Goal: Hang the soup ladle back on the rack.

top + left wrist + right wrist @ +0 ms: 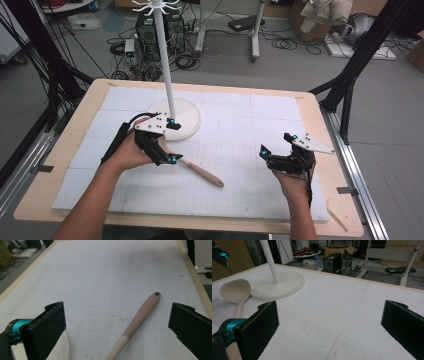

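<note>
Quick count here: one counter (320, 115), covered by one white gridded mat (250, 125). On it, one wooden spoon (202, 173), lying flat, and one white stand (167, 85) with a single round base and a single pole. Two hand-held grippers over the mat, the left hand-held gripper (172, 141) and the right hand-held gripper (276, 143), each with two black jaws. Two forearms coming in from below. Beyond the counter, on the floor, two computer towers (338, 262).

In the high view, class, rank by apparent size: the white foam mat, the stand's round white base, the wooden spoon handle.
1. White foam mat
2. Round white base
3. Wooden spoon handle
</note>
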Demonstrator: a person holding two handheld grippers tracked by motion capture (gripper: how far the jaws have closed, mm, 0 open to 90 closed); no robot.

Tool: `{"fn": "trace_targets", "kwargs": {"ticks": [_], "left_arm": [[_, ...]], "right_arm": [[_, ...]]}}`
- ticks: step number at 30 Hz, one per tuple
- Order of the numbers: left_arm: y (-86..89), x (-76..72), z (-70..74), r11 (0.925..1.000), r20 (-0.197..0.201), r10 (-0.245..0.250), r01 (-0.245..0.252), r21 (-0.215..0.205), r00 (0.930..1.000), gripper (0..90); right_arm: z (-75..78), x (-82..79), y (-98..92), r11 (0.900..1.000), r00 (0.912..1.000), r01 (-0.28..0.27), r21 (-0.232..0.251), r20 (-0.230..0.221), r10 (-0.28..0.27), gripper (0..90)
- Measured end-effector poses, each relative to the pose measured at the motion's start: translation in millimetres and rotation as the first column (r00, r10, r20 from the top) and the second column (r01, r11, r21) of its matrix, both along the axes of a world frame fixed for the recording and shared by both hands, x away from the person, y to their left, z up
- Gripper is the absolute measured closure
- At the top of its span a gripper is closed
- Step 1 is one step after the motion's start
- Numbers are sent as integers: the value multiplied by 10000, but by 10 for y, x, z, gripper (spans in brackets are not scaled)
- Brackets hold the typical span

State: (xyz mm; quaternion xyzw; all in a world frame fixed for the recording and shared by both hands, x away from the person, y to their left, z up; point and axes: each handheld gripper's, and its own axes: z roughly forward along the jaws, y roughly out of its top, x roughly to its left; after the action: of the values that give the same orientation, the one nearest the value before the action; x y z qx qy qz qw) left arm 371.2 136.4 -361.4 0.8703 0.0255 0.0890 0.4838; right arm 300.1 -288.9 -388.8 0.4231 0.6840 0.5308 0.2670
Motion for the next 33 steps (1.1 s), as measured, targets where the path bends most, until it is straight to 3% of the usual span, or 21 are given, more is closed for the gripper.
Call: {"fn": "trace_targets", "kwargs": {"ticks": [3,5,8,10,11,12,13,15,16,19,21,22,23,24,25,26,27,29,30,32,33], "left_arm": [[-117,41,-29,9964,-51,-197,201,823,9998,17],[-237,32,-50,9866,102,-555,533,1544,9984,40],[-300,25,-81,9816,96,-987,957,1651,9951,84],[-370,25,-158,9722,52,-1059,1024,2104,9944,84],[-370,25,-158,9722,52,-1059,1024,2104,9944,84],[-401,33,-199,9638,57,-1113,1066,2444,9938,83],[-401,33,-199,9638,57,-1113,1066,2444,9938,83],[-442,34,-258,9552,-8,-1141,1099,2748,9935,84],[-475,33,-307,9441,-87,-1203,1171,3081,9927,87],[-505,33,-355,9356,-139,-1176,1154,3338,9930,91],[-545,32,-418,9249,-239,-1238,1241,3593,9920,92],[-572,32,-457,9127,-255,-1309,1305,3873,9911,105],[-572,32,-457,9127,-255,-1309,1305,3873,9911,112],[-603,32,-503,8983,-304,-1403,1401,4164,9896,121],[-603,32,-503,8983,-304,-1403,1401,4164,9896,134],[-625,26,-538,8821,-100,-1483,1368,4508,9889,159],[-625,26,-538,8821,-100,-1483,1368,4508,9889,177],[-650,34,-587,8491,74,-1444,1200,5144,9895,216],[-650,34,-587,8491,74,-1444,1200,5144,9895,224],[-667,38,-617,8370,17,-1491,1253,5327,9888,239],[-670,35,-621,8381,32,-1482,1239,5313,9889,244]], "right_arm": [[-5,10,-12,10000,10000,29,-19,23,-29,3],[-6,9,-16,10000,10000,55,33,-15,-55,3],[-5,9,-13,10000,10000,30,25,7,-30,3],[-8,13,-13,10000,10000,34,3,12,-34,3],[-8,13,-13,10000,10000,34,3,12,-34,3],[-10,16,-12,10000,10000,16,15,-24,-16,3],[-10,16,-12,10000,10000,16,15,-24,-16,3],[-13,21,-11,10000,10000,-10,24,-24,10,3],[-18,31,-11,10000,10000,-10,-16,12,10,3],[-22,37,-12,10000,10000,-44,-25,11,44,3],[-23,37,-11,10000,10000,-35,1,-9,35,3],[-23,38,-15,10000,10000,-40,-24,-22,40,3],[-23,38,-15,10000,10000,-40,-24,-22,40,3],[-22,35,-14,10000,10000,-38,17,-18,38,3],[-22,35,-14,10000,10000,-38,17,-18,38,3],[-20,33,-18,10000,10000,-49,12,-23,49,3],[-20,33,-18,10000,10000,-49,12,-23,49,3],[-24,31,-25,10000,10000,-27,15,-39,27,3],[-24,31,-25,10000,10000,-27,15,-39,27,3],[-27,33,-31,10000,10000,-14,14,-18,14,3],[-27,33,-32,10000,10000,-6,16,-19,6,3]]}}
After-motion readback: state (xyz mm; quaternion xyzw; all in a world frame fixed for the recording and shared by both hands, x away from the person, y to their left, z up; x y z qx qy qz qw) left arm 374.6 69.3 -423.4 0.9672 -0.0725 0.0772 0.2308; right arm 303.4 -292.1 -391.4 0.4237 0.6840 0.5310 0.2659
